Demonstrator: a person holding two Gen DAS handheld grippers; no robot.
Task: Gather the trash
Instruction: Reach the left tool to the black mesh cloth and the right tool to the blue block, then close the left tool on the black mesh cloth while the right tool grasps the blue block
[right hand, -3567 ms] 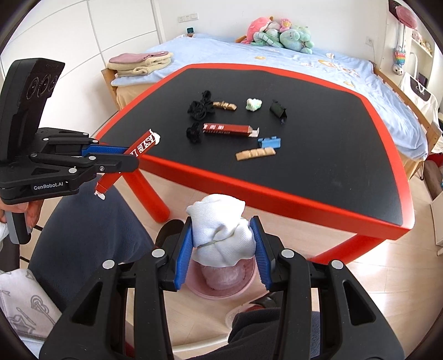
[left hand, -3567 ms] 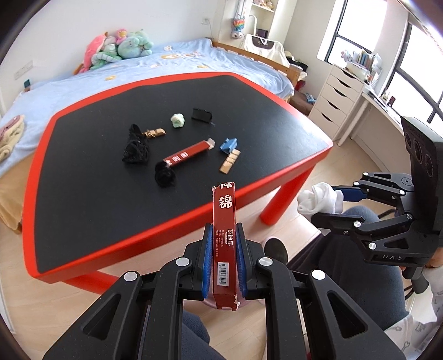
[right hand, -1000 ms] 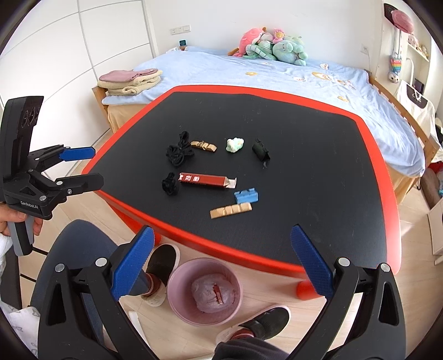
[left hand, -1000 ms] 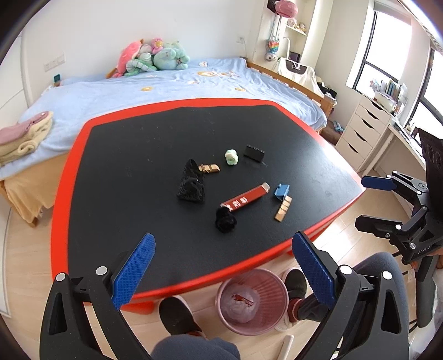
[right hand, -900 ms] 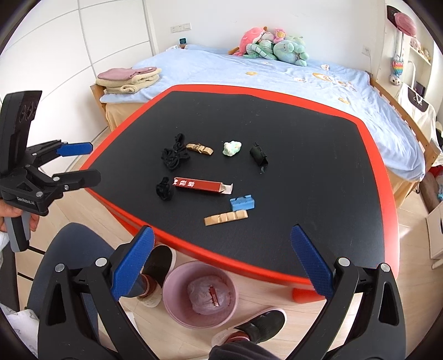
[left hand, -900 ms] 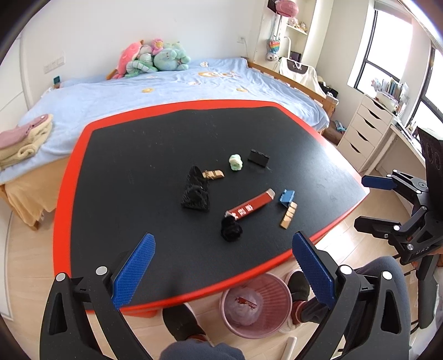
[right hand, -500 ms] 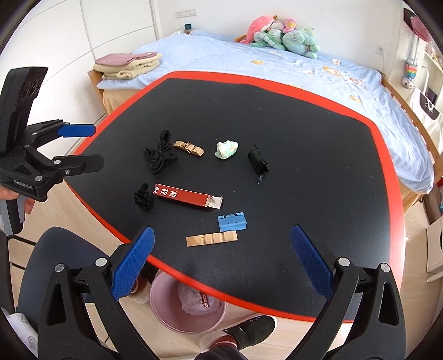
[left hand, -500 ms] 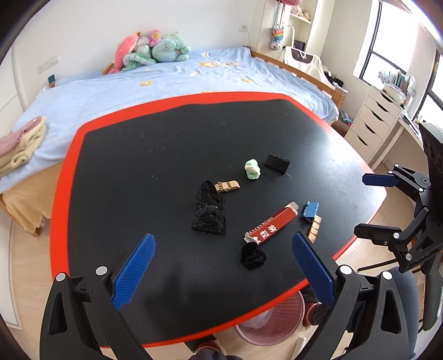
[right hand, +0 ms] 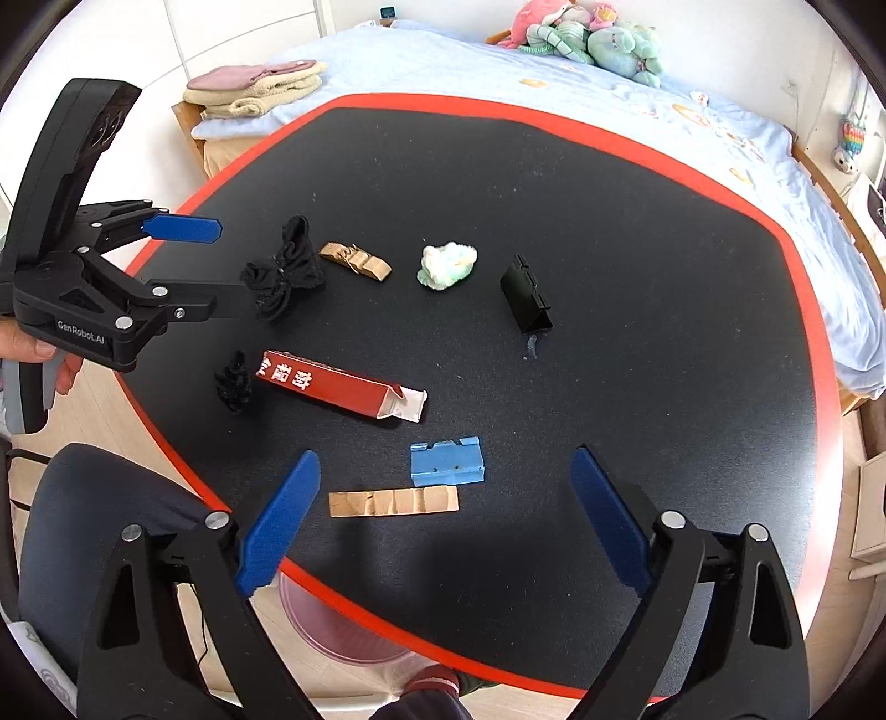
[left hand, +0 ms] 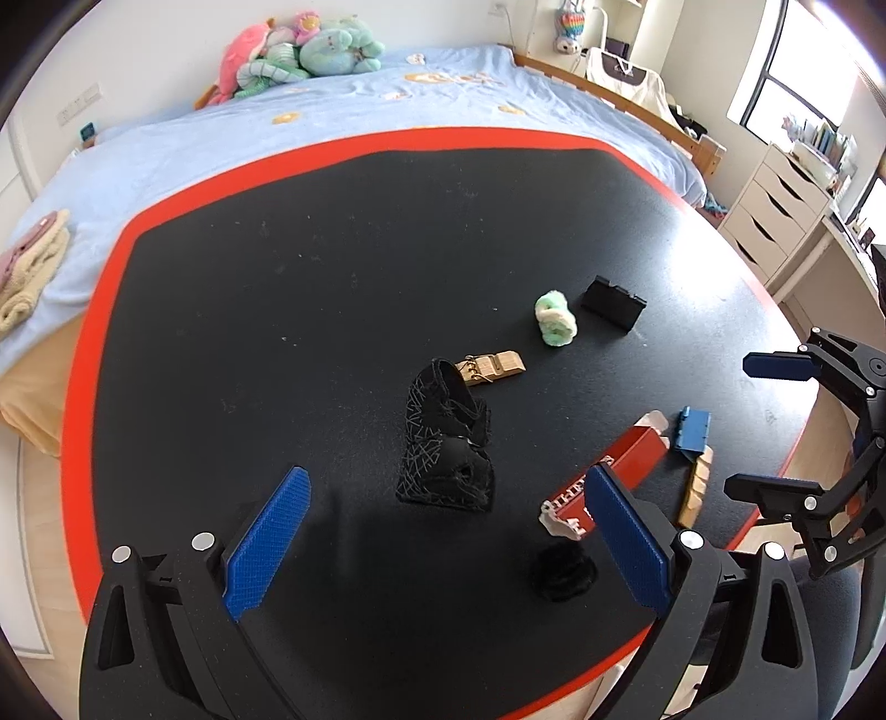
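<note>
My left gripper (left hand: 446,479) hangs open over the black table (left hand: 332,277), above a crumpled black mesh wad (left hand: 446,443). A small black wad (left hand: 563,570) and a red carton (left hand: 609,479) lie by its right finger. My right gripper (right hand: 446,458) is open with its jaws closing; a blue plastic piece (right hand: 447,461) and a tan strip (right hand: 393,502) lie below the gap, untouched. Farther back lie a wooden clip (right hand: 357,260), a green-white ball (right hand: 447,265) and a black clip (right hand: 526,302). Neither gripper holds anything.
A pink bin (right hand: 343,626) peeks out under the table's near red rim (right hand: 498,678). A person's dark-clothed knee (right hand: 94,509) and a hand on the left gripper's handle (right hand: 55,360) sit at the left. A bed with plush toys (left hand: 299,50) stands behind the table.
Both grippers have moved forward and down from the bin to over the table's trash. The bin has slid almost out of view. The right jaws stand slightly narrower.
</note>
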